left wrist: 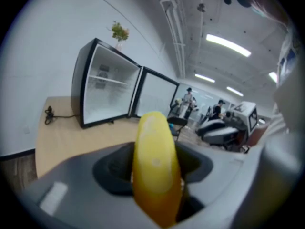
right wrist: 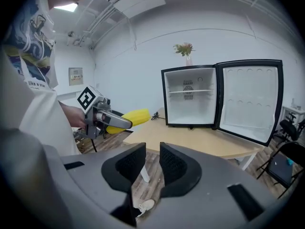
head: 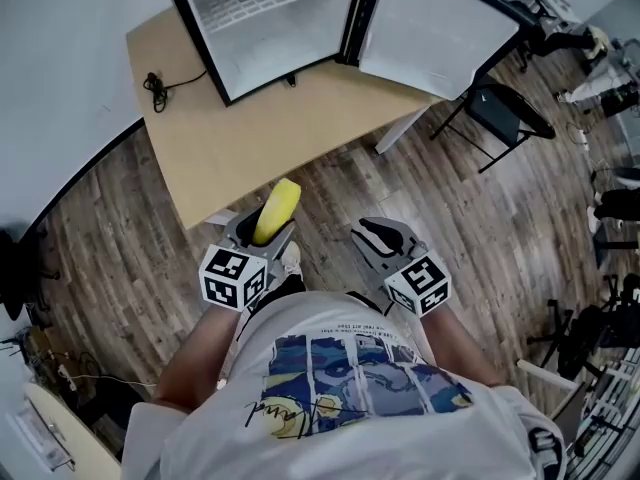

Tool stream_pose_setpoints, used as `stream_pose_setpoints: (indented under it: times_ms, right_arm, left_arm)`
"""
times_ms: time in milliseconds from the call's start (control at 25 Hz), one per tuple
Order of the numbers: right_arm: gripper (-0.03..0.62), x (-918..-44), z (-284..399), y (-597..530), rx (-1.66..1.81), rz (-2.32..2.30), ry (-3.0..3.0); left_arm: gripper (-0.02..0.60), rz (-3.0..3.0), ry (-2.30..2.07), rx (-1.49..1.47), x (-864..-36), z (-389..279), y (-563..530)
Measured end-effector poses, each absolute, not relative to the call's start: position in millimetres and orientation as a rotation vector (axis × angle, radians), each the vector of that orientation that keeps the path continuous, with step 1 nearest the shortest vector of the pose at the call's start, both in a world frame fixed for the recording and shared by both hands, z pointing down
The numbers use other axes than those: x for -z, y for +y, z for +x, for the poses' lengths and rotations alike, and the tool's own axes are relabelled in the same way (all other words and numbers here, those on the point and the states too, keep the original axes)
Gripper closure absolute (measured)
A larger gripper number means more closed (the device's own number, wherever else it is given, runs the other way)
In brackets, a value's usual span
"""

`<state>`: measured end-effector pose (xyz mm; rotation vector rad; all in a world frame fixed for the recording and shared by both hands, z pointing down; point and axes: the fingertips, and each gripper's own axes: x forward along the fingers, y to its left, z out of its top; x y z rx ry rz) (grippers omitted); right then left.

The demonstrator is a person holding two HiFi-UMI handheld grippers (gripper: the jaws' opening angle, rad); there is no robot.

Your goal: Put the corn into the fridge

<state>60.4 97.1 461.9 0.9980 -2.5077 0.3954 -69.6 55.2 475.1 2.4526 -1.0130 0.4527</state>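
Note:
A yellow corn cob sticks forward out of my left gripper, which is shut on it just short of the table's near edge. In the left gripper view the corn fills the space between the jaws of that gripper. The black mini fridge stands on the wooden table with its door swung wide and a white, bare interior. My right gripper hovers over the floor beside the left one. Its jaws stand a narrow gap apart with nothing between them.
A black power cable lies on the table left of the fridge. A black folding chair stands on the wood floor to the right of the open door. A small plant sits on top of the fridge. Equipment lines the right edge.

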Motion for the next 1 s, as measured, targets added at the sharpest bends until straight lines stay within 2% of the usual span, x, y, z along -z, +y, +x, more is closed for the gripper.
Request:
stream_pose_setpoints:
  times_ms: [400, 1000]
  right_arm:
    - [0.516, -454.4, 36.4, 32.8, -0.428, 1.116, -2.468]
    - [0.523, -461.1, 117.5, -94.7, -0.431, 1.046, -2.514]
  left_arm:
    - [0.331, 2.493, -0.939, -0.494, -488.9, -83.2, -41.6]
    - [0.331, 2.404, -1.174, -0.527, -503.8, -43.6, -195.3]
